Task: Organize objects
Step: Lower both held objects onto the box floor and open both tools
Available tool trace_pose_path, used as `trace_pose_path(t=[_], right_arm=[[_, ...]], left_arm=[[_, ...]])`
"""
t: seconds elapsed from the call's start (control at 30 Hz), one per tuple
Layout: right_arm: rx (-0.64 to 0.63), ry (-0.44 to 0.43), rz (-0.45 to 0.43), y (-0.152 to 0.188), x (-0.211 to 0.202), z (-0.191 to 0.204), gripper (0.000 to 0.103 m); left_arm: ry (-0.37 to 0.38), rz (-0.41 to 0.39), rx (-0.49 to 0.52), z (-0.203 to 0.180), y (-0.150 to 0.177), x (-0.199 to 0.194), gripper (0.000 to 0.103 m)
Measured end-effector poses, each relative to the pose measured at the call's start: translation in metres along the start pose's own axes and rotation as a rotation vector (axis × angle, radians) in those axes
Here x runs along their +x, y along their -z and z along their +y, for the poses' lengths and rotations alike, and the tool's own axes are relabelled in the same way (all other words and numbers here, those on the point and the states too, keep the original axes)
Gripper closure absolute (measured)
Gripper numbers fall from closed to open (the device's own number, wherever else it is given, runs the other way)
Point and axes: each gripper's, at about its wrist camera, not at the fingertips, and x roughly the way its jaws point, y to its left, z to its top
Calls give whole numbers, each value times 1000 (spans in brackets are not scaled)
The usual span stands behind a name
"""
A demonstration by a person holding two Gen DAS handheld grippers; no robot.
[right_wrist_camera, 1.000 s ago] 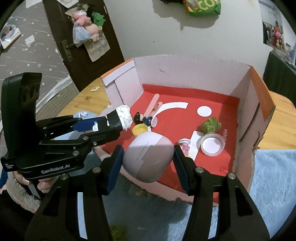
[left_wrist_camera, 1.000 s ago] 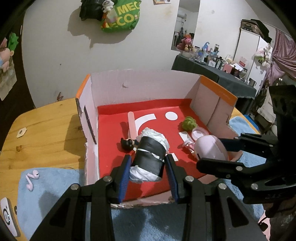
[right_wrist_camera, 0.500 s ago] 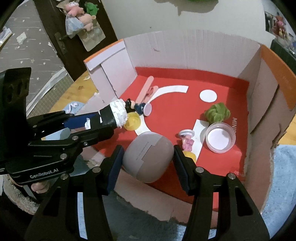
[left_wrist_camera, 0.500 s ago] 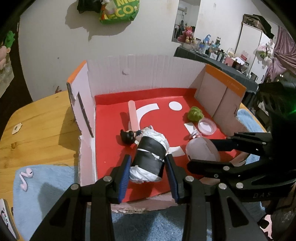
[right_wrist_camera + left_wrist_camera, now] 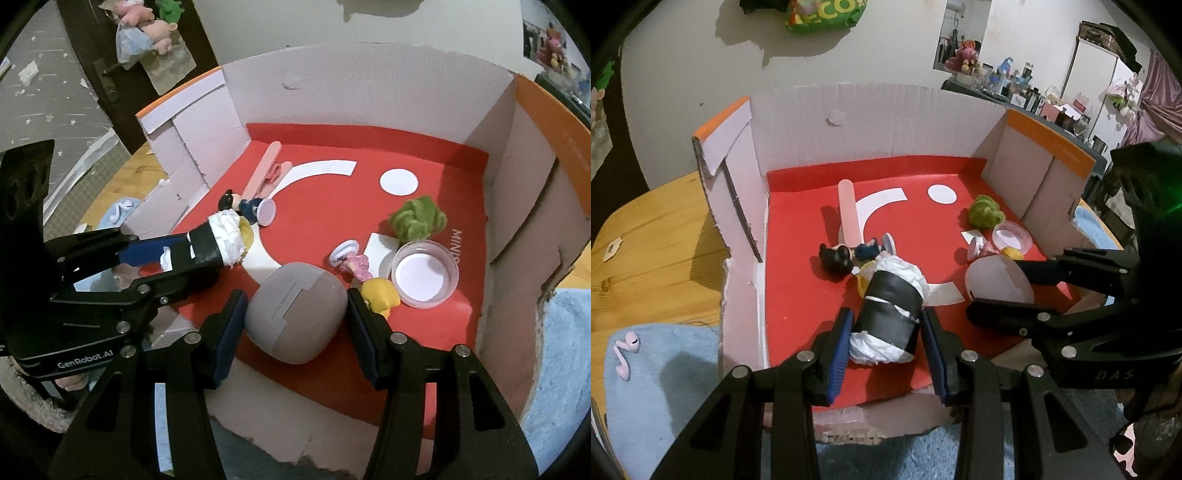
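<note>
Over the red floor of the cardboard box (image 5: 849, 122), we list two held items. Left gripper (image 5: 886, 343): jaws closed on a black-taped roll (image 5: 892, 314) stuffed with white paper, hanging just above a yellow ball (image 5: 246, 232) and a small black-haired figure (image 5: 836, 258). Right gripper (image 5: 293, 325): jaws closed on a grey oval case (image 5: 295, 314), low over the front of the floor, close beside another yellow lump (image 5: 380, 295) and a pink dish (image 5: 424, 275).

Risks, as we judge them: the roll set down on the ball would tip or roll; the right jaws, spreading, could knock the yellow lump into the dish; the two grippers, near together, could collide.
</note>
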Motion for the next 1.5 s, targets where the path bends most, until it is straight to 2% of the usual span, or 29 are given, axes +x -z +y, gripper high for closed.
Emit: trace_pose_path(t=[0.2,0.8,0.93,1.03,1.27,1.33,1.5], right_arm=[[-26,92,-15,-2,-1,-1,51],[-17,76,-35,0,-4,-4,49],[-21,77,-43,0,-6,-3,42],[-27,78,-48,0,-8,-2,41],[-25,70,-66,3,-15,-1,41],[-29,69,-69,4,-17,1,38],[-35,65,-79,8,-23,4,36]], left_arm=[[-18,4,-2,0,-1,7,64],[-18,-9,-19,-1,-4,11,63],[-12,-15,-19,-2,-4,9,57],[-14,-27,-14,-4,-3,5,51],[-21,-42,-11,-5,-1,-2,50],[-18,-46,-12,-5,1,-5,48],[-25,-61,-5,-9,3,-12,39]])
